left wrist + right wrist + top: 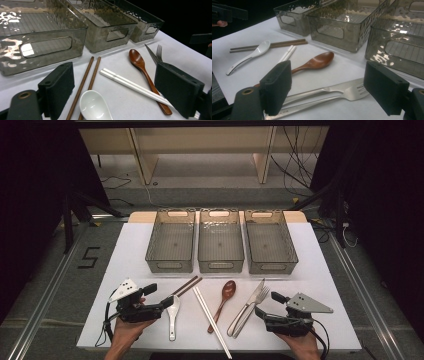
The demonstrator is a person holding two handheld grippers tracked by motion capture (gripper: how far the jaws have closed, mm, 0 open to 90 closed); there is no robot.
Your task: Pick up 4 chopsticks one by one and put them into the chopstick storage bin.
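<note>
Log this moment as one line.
left gripper: open, over white spoon | right gripper: open, by fork and knife | bins: empty

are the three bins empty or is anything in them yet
Empty: all three bins show bare mesh floors; the cutlery lies on the table in front of them.

- In the left gripper view, the white spoon is cut off by the bottom edge; its handle is out of frame.
- The left tool's right jaw hides the ends of the white chopsticks and the knife.
- In the right gripper view, the right tool's left jaw covers the wooden spoon handle.
</note>
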